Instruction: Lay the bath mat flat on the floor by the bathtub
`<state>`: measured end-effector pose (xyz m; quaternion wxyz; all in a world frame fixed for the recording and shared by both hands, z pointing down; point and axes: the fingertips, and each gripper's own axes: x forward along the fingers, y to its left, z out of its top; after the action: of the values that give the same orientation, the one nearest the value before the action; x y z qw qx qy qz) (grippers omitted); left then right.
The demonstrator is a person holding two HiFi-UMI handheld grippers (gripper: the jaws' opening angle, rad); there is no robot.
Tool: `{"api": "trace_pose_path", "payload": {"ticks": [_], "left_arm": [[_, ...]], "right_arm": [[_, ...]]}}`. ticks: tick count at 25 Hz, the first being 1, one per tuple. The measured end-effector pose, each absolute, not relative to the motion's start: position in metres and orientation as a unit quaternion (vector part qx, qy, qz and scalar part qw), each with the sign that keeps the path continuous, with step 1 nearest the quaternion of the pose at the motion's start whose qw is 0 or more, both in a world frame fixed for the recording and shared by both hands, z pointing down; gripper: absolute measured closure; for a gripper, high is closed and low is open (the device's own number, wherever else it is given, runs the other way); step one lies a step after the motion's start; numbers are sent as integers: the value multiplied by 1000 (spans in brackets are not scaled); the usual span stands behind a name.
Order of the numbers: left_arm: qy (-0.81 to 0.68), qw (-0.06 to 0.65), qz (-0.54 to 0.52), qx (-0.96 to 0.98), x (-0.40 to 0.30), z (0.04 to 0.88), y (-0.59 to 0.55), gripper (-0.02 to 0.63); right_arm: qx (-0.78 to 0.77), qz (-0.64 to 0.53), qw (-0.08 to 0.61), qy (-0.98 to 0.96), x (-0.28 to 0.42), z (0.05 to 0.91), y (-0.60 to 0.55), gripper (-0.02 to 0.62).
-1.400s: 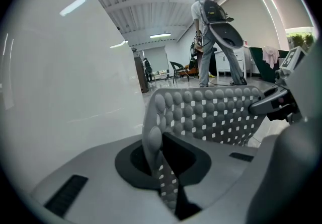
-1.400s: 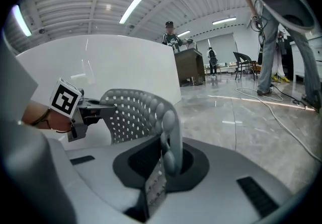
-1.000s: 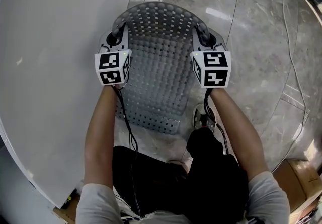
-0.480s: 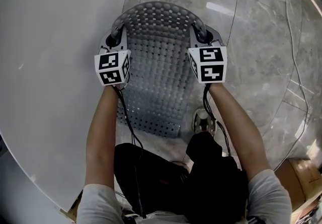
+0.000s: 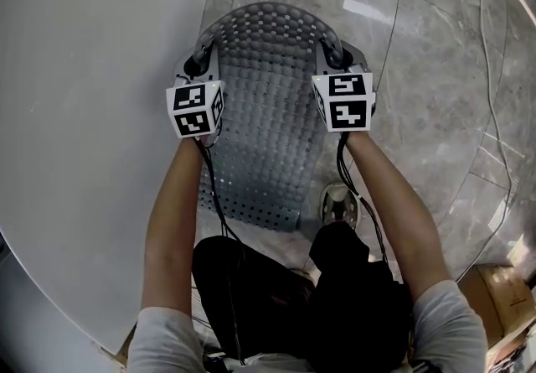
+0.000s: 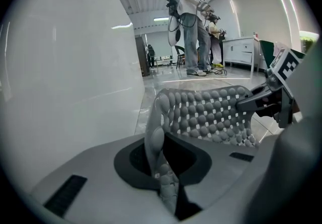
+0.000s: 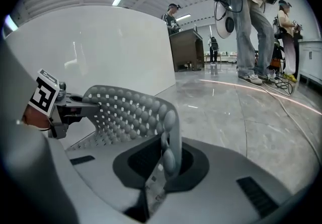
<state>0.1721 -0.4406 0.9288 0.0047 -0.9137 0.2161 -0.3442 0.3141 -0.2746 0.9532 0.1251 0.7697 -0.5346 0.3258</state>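
The only print in sight is the black-and-white square markers on the two cubes, one on the left gripper [image 5: 199,59] and one on the right gripper [image 5: 332,51]; they carry block patterns, not letters.

The left gripper has its jaws closed down on the left far corner of the bath mat [image 5: 266,120]. In the left gripper view the bumpy edge of the mat runs up out of the narrow gap between the jaws and folds over to the right. The right gripper is clamped in the same way on the right far corner, and in the right gripper view the mat's rim stands pinched between the jaws and bends away to the left. Each gripper shows at the edge of the other's view, on the opposite corner.

The mat is grey, with rows of rounded bumps and small square holes. It arches between the two grippers at its far end, held up off the floor [image 5: 435,61], and its near end trails back toward the person's shoe [image 5: 338,204]. It sits just right of the white curved bathtub [image 5: 84,111], over grey marbled tiles. Whether its near end touches the floor cannot be told.

A thin cable [image 5: 494,120] lies on the tiles at the right, and a cardboard box [image 5: 502,287] stands near right. People [image 6: 191,21] stand far off.
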Motion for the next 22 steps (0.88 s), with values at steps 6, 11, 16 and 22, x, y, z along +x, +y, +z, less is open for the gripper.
{"api": "trace_pose_path", "payload": {"ticks": [6,11,16,22], "left_arm": [[239,17,-351,-905,181,944,-439,575],[246,12,-354,-902,182,953,-441,575],[244,4,-358,-901,185,960,-442,575],[256,-10,-347,-902,182,956,-443,544]], "right_arm": [[772,318,142,-531,316,964,-277,571],[768,312,146,-540,315,965,-277,561],[768,306,144,-544,315,964,-272,534],[769,306,138,-545,314,962,-264,518]]}}
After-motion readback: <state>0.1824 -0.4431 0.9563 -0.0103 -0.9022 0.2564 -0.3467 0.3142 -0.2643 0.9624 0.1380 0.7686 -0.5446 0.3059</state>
